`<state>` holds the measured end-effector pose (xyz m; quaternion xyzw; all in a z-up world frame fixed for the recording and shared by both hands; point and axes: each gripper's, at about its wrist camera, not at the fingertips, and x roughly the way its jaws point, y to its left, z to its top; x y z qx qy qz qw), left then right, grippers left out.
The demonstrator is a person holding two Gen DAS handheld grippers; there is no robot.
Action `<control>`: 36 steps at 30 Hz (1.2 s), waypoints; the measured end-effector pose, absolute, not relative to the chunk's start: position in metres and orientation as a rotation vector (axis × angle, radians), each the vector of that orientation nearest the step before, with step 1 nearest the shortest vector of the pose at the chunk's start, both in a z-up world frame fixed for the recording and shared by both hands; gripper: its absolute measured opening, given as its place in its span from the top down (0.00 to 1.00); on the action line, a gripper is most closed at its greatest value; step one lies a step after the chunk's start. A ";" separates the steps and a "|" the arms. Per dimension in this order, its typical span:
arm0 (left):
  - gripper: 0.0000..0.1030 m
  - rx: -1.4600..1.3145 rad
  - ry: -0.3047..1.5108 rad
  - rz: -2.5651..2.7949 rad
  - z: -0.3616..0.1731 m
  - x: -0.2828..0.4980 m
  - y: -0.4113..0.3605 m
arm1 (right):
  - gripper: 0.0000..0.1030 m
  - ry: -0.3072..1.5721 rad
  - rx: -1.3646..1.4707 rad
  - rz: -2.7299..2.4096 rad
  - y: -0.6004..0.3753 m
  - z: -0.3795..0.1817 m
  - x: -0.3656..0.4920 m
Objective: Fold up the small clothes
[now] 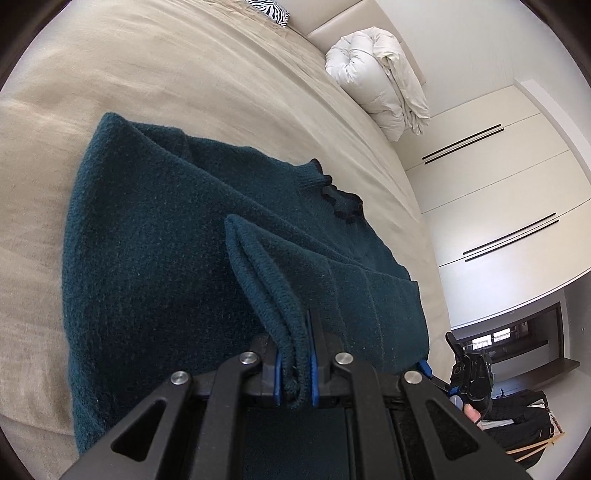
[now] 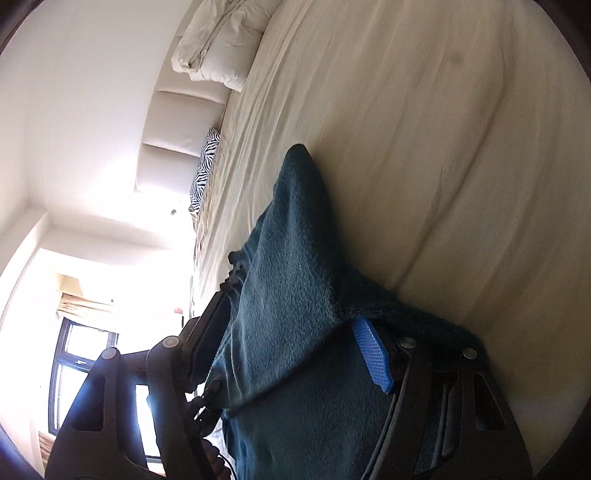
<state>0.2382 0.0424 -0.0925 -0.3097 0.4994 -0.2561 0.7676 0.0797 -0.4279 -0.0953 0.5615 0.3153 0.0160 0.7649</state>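
Note:
A dark teal knit sweater [image 1: 166,240] with a dark ruffled collar [image 1: 340,195] lies partly folded on the beige bed sheet [image 1: 147,74]. My left gripper [image 1: 295,339] is shut on a doubled ribbed edge of the sweater and holds it lifted above the rest of the cloth. In the right wrist view, my right gripper [image 2: 288,314] has its jaws wide apart, and the sweater [image 2: 291,258] drapes loosely through the gap. The face of its blue pad [image 2: 371,354] is bare, so nothing presses on it. The other finger [image 2: 207,332] stands at the cloth's left side.
A folded white duvet [image 1: 380,81] and a zebra-print pillow [image 1: 273,11] lie near the padded headboard [image 2: 173,125]. White wardrobe doors [image 1: 498,184] stand beside the bed. Dark clothes [image 1: 517,410] lie low at the right. A window [image 2: 85,354] glares brightly.

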 end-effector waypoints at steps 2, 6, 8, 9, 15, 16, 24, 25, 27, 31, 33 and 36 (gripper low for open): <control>0.91 -0.670 1.089 -0.563 -0.094 0.238 0.042 | 0.39 0.666 1.233 0.030 -0.437 -0.096 0.076; 0.90 -0.672 1.105 -0.564 -0.100 0.239 0.039 | 0.40 0.639 1.262 0.030 -0.448 -0.102 0.072; 0.90 -0.687 1.106 -0.566 -0.103 0.239 0.041 | 0.40 0.647 1.253 0.034 -0.445 -0.102 0.071; 0.88 -0.690 1.106 -0.565 -0.103 0.239 0.042 | 0.39 0.665 1.238 0.043 -0.442 -0.100 0.073; 0.88 -0.678 1.102 -0.575 -0.104 0.238 0.044 | 0.37 0.736 1.215 0.144 -0.430 -0.078 0.057; 0.88 -0.672 1.100 -0.575 -0.103 0.237 0.044 | 0.37 0.720 1.213 0.133 -0.437 -0.073 0.051; 0.88 -0.632 1.096 -0.563 -0.098 0.235 0.039 | 0.36 0.723 1.191 0.145 -0.459 -0.064 0.080; 0.88 -0.624 1.094 -0.561 -0.097 0.235 0.038 | 0.36 0.741 1.182 0.157 -0.457 -0.064 0.089; 0.88 -0.616 1.091 -0.560 -0.097 0.235 0.037 | 0.36 0.778 1.176 0.198 -0.448 -0.070 0.114; 0.88 -0.638 1.080 -0.562 -0.099 0.236 0.040 | 0.36 0.834 1.195 0.213 -0.446 -0.088 0.157; 0.89 -0.638 1.072 -0.560 -0.099 0.236 0.041 | 0.36 0.853 1.208 0.199 -0.450 -0.097 0.173; 0.89 -0.648 1.068 -0.566 -0.101 0.236 0.043 | 0.36 0.844 1.219 0.195 -0.456 -0.104 0.195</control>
